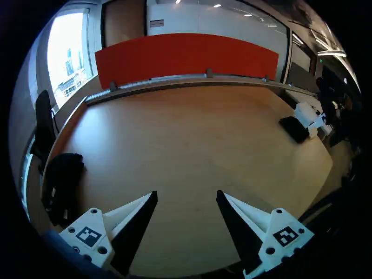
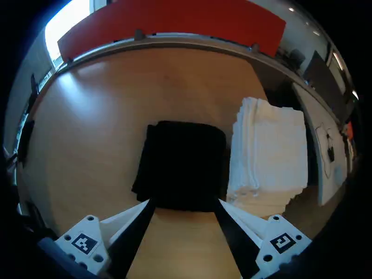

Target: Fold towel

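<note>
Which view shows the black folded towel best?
The right gripper view: the black towel lies large and close, just ahead of the open jaws, beside the white stack. The left gripper view shows it small and far off at the right.

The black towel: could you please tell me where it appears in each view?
Left gripper view: black towel at far right, small, beside the white stack.
Right gripper view: black towel at centre, white stack on its right.
Shared landmark: red panel across the top.
</note>
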